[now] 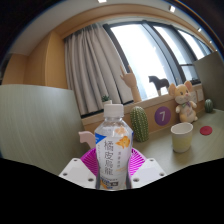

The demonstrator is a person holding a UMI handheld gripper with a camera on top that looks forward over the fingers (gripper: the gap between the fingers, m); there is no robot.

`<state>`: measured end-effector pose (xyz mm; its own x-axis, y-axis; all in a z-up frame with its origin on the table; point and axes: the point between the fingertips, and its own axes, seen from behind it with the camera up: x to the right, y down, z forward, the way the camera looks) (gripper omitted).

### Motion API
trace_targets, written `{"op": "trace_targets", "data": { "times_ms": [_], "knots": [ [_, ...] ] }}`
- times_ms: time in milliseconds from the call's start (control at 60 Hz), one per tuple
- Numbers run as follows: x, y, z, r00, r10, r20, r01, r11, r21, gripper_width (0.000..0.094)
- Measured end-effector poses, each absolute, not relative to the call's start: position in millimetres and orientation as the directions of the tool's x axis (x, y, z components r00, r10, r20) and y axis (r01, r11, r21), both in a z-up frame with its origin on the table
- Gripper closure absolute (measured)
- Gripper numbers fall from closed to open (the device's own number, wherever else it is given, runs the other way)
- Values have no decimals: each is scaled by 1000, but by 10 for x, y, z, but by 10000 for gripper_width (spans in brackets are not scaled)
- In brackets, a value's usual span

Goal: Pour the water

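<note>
Gripper [112, 172] clamped on water bottle [114, 146], held upright.

Gripper view: both pink pads [88, 160] press the bottle's sides, fingers closed partway to bottle width. Bottle has white cap, label w/ printed characters, sits btwn fingers. Gripper roughly level, pointing fwd toward window. Cup [181, 137] ahead to the right on table [205, 150], apart from bottle. Cactus toy [140, 123] behind bottle; stuffed animals [184, 101] by the window sill.

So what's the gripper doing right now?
Gripper: shut on the water bottle, both pink pads pressing its sides.
</note>
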<state>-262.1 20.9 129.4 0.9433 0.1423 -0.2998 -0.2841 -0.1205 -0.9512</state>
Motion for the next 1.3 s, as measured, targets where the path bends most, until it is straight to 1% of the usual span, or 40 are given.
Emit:
{"op": "trace_targets", "data": {
  "times_ms": [83, 183, 317, 400, 500, 617, 750, 800, 867, 983, 1100, 1167, 1217, 1300],
  "knots": [
    [-2402, 417, 1452, 864, 116, -490, -478, -122, -870, 595],
    [-2165, 642, 1614, 707, 111, -698, -688, -122, -716, 595],
    [-1933, 917, 1769, 439, 104, -892, -883, -131, -450, 595],
    [-1780, 1067, 1772, 237, 88, -967, -962, -120, -247, 597],
    [-1621, 1171, 1794, 17, 68, -998, -994, -103, -24, 596],
    [-1468, 1311, 1815, -187, 70, -980, -980, -79, 182, 598],
    [-1291, 1411, 1871, -421, 94, -902, -907, -48, 418, 597],
    [-1166, 1394, 1890, -501, 109, -858, -865, -21, 502, 595],
    [-1052, 1421, 1837, -584, 125, -802, -808, 4, 589, 592],
    [-874, 1421, 1779, -686, 147, -713, -717, 32, 696, 595],
    [-779, 1452, 1753, -725, 167, -668, -672, 37, 740, 579],
    [-788, 1461, 1770, -717, 166, -676, -682, 31, 731, 579],
    [-786, 1448, 1850, -689, 175, -703, -710, 29, 703, 578],
    [-882, 1451, 1999, -585, 162, -795, -805, 7, 593, 581]
  ]
}}
